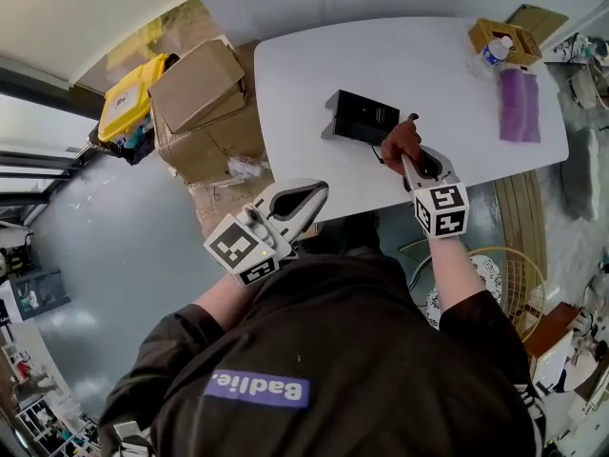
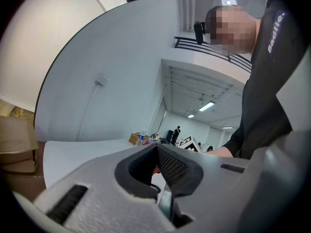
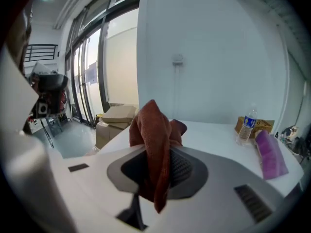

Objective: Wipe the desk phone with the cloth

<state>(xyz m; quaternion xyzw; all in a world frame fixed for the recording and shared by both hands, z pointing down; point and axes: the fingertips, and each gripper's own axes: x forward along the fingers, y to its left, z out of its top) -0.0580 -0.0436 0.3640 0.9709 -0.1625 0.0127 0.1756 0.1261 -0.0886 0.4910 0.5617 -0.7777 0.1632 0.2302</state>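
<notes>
Two grippers at a white desk (image 1: 409, 55), right gripper (image 1: 411, 160) clenched on a rust-red cloth (image 1: 400, 141) with the black desk phone (image 1: 362, 117) just ahead of it, left gripper (image 1: 309, 195) closed on nothing, held short of the desk edge.

Desk phone (image 1: 360, 117) on table (image 1: 304, 65); bottle (image 1: 495, 51) far right; cartons (image 1: 200, 108) left

We log cloth (image 3: 154, 135): rust-red, bunched, pinched upright in our right claw (image 3: 156, 165) | desk phone (image 1: 361, 117): black, flat, just beyond that claw's tip.
</notes>
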